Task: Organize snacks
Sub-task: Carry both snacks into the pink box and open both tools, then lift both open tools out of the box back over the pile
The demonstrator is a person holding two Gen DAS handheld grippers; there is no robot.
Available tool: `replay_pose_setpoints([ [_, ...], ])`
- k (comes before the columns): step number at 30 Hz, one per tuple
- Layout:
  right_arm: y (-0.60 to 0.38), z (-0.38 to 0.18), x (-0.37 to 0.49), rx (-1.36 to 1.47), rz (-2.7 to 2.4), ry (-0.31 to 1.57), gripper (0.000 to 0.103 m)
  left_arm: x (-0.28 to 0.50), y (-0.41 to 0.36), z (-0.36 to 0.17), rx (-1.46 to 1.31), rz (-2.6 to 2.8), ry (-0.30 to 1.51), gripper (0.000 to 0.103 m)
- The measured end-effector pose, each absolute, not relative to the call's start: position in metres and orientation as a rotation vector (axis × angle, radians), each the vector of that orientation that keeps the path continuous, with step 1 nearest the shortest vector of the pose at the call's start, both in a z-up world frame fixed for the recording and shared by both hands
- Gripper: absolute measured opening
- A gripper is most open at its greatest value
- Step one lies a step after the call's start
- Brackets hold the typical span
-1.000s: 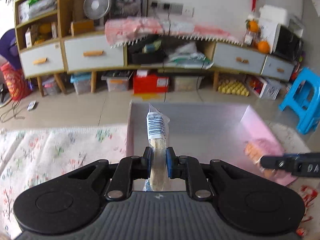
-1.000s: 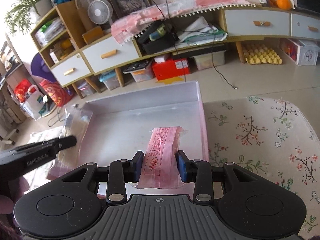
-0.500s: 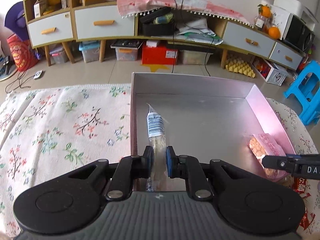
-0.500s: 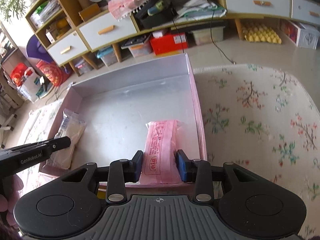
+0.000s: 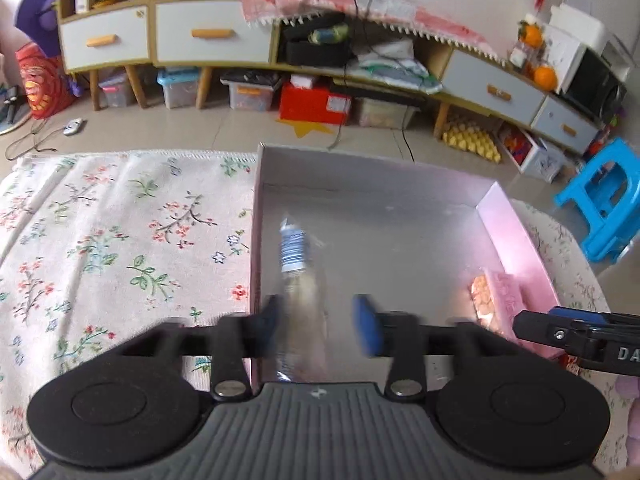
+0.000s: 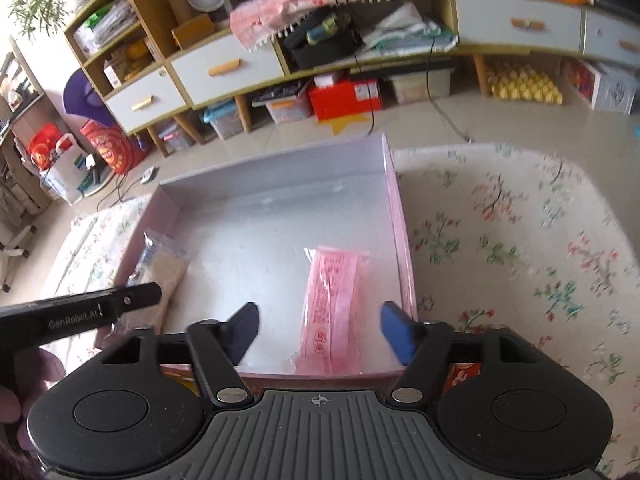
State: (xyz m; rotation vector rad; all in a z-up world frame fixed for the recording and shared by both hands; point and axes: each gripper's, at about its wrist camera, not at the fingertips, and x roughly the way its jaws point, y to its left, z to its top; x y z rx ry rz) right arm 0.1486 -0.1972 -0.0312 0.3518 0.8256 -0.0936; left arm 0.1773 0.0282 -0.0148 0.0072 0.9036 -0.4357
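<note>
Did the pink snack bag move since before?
Yes. The pink snack bag was pinched in the right tongs. Now those tongs are opening and it lies loose inside the pink box, by its right wall.

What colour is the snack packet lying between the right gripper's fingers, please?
Pink with red print: the snack packet, best seen in the right wrist view.

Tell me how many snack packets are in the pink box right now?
2. A clear packet with a barcode label by the box's left wall, and a pink packet near the pink box's right wall. Others may lie hidden behind the grippers.
</note>
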Motion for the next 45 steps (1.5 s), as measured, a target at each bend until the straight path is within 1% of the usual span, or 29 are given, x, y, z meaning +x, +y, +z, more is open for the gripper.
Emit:
replay_pose_setpoints([
  [2, -0.194, -0.023, 0.143, 0.346, -0.089, 0.817, 0.073, 0.169, 0.027, -0.01, 0.013, -0.446, 0.881, 0.061],
  [4, -0.193, -0.017, 0.137, 0.342, -0.085, 0.811, 0.077, 0.163, 0.026, -0.006, 0.028, -0.445, 0.871, 0.066],
  [6, -0.19, -0.01, 0.129, 0.327, -0.087, 0.8, 0.08, 0.158, 0.027, -0.002, 0.028, -0.436, 0.864, 0.079],
  [9, -0.184, -0.002, 0.119, 0.302, -0.081, 0.792, 0.08, 0.151, 0.031, 0.005, 0.023, -0.431, 0.853, 0.086],
  [11, -0.18, 0.002, 0.111, 0.298, -0.079, 0.793, 0.083, 0.146, 0.033, 0.009, 0.033, -0.425, 0.855, 0.09],
  [12, -0.179, 0.003, 0.108, 0.301, -0.079, 0.794, 0.087, 0.143, 0.034, 0.01, 0.042, -0.422, 0.855, 0.093],
  [13, -0.178, 0.005, 0.104, 0.305, -0.079, 0.796, 0.089, 0.139, 0.035, 0.012, 0.051, -0.419, 0.853, 0.094],
  [15, -0.175, 0.007, 0.097, 0.304, -0.08, 0.801, 0.089, 0.132, 0.037, 0.013, 0.065, -0.417, 0.852, 0.096],
  [22, -0.17, 0.014, 0.073, 0.309, -0.096, 0.833, 0.089, 0.112, 0.049, 0.015, 0.062, -0.389, 0.902, 0.098],
  [26, -0.166, 0.017, 0.06, 0.309, -0.097, 0.847, 0.09, 0.101, 0.054, 0.016, 0.047, -0.389, 0.919, 0.102],
  [33, -0.157, 0.011, 0.039, 0.277, -0.048, 0.848, 0.09, 0.083, 0.056, 0.011, 0.069, -0.417, 0.918, 0.103],
  [37, -0.146, 0.004, 0.028, 0.196, -0.038, 0.839, 0.09, 0.071, 0.059, 0.004, 0.095, -0.411, 0.887, 0.103],
  [45, -0.148, -0.013, 0.021, 0.141, -0.036, 0.869, 0.09, 0.063, 0.059, -0.016, 0.107, -0.431, 0.926, 0.103],
])
